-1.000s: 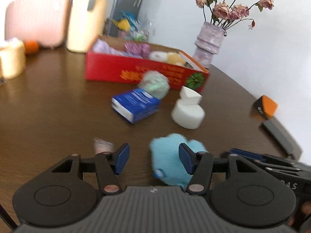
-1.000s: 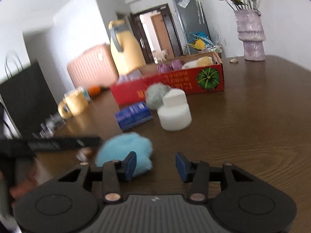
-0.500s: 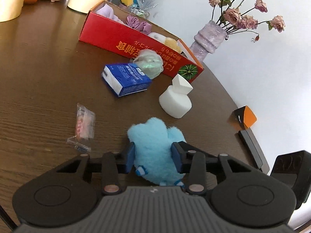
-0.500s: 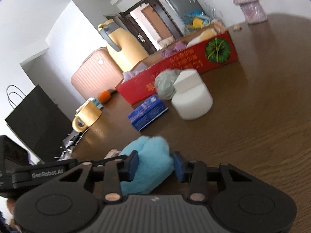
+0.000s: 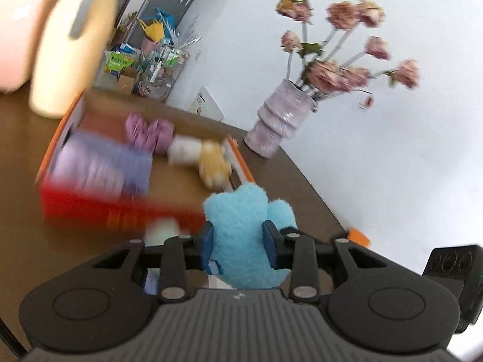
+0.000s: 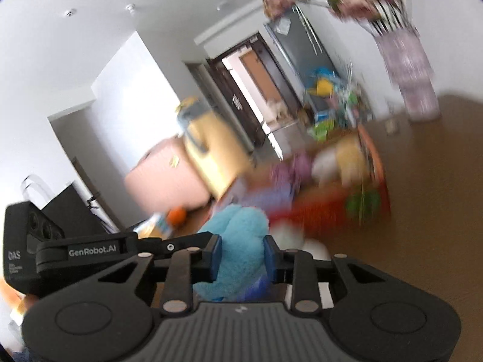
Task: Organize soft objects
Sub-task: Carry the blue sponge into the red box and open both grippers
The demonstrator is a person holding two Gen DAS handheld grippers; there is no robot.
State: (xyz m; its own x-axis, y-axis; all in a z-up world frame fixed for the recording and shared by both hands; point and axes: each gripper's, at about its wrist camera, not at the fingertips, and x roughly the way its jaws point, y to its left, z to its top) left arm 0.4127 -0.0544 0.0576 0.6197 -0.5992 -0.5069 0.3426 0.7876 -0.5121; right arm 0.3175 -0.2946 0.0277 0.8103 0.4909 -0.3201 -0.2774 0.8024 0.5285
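Observation:
A fluffy light-blue plush toy is pinched between both grippers and held up off the table. My left gripper is shut on it. My right gripper is shut on the same toy from the other side. Beyond the toy stands the red cardboard box, which holds a lilac cloth, a purple plush and a white-and-yellow plush. The box also shows in the right wrist view, blurred.
A lilac vase with dried roses stands at the back right of the brown table. A yellow jug and a pink case stand at the back left. An orange-and-black object lies at the right edge.
Both grippers have lifted the blue plush off the table and carried it towards the red box. The tissue pack and white sponges have dropped out of sight below.

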